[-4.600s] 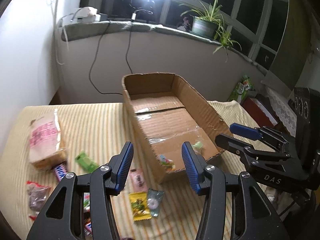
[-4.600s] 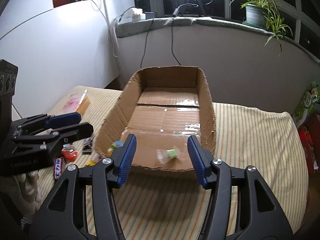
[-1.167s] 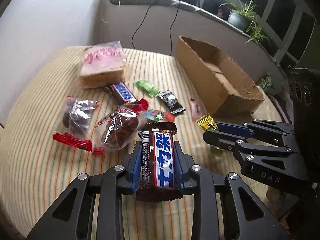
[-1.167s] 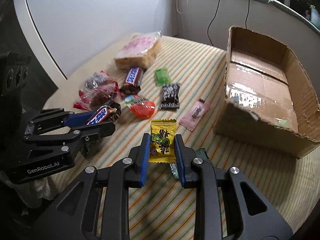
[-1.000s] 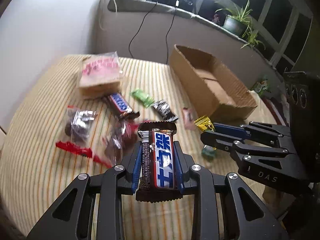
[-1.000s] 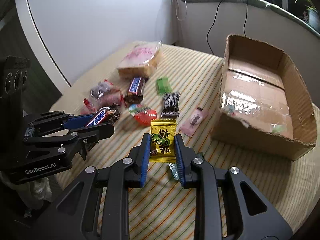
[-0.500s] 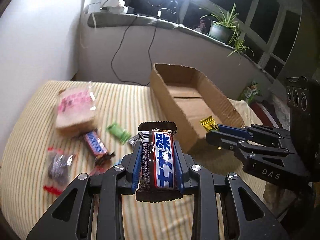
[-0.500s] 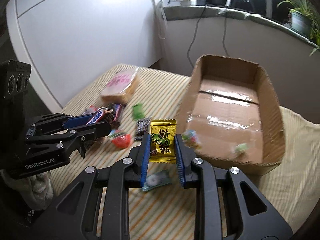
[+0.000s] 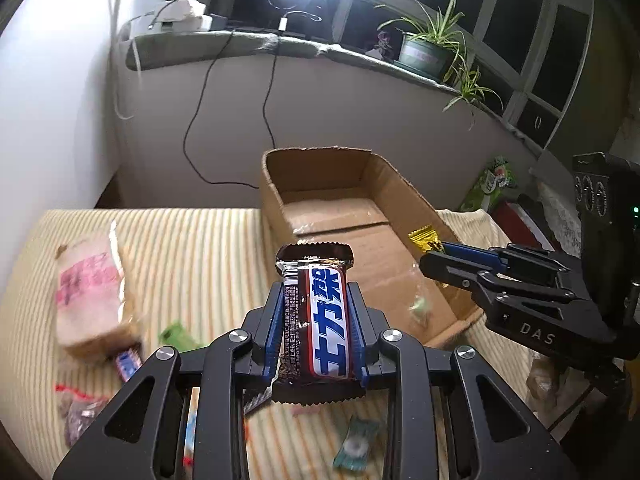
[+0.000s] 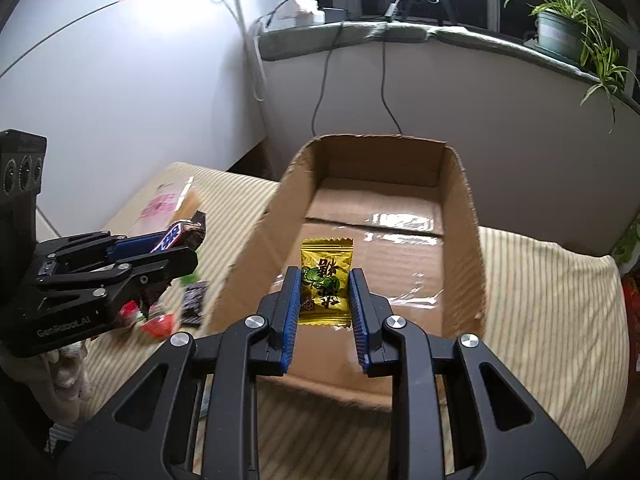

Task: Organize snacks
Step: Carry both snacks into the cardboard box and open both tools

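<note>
My left gripper (image 9: 316,320) grips a brown choc bar w/ blue label (image 9: 316,320); right gripper (image 10: 325,300) pinches a yellow candy packet (image 10: 325,280) over the open cardboard box (image 10: 460,216). Few snacks in, lots left on the striped cloth (image 9: 192,248).

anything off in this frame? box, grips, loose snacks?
Nothing alarming. The cardboard box has ragged, torn top edges but stands upright. Left claw grips the chocolate bar squarely; right claw holds the yellow candy packet in front of the box opening. Loose snacks on the striped cloth are blurred.
</note>
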`<move>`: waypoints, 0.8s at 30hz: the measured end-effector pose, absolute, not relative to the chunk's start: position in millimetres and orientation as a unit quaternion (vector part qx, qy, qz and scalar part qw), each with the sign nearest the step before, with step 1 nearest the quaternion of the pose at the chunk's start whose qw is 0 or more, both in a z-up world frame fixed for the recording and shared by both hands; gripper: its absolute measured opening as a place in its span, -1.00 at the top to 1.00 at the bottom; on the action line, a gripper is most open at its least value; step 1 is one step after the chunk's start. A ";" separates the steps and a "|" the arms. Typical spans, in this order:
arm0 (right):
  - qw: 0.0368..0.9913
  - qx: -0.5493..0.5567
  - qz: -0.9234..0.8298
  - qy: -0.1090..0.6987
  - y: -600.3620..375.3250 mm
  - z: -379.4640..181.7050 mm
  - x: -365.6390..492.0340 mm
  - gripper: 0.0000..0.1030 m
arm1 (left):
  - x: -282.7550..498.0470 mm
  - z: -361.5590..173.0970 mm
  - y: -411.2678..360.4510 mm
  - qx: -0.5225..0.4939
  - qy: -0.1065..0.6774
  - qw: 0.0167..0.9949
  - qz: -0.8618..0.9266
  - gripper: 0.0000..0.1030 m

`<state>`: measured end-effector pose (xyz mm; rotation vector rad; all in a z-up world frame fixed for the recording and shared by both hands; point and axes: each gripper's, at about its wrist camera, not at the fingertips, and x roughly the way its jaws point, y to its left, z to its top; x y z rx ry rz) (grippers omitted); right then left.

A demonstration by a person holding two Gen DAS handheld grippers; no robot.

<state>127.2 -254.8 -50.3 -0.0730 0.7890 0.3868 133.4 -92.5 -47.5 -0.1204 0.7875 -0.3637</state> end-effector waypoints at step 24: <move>0.901 -0.037 0.149 0.406 -278.1 -72.1 176.3 0.52 | 179.7 -62.5 -135.1 -0.035 0.405 0.892 -0.197 0.47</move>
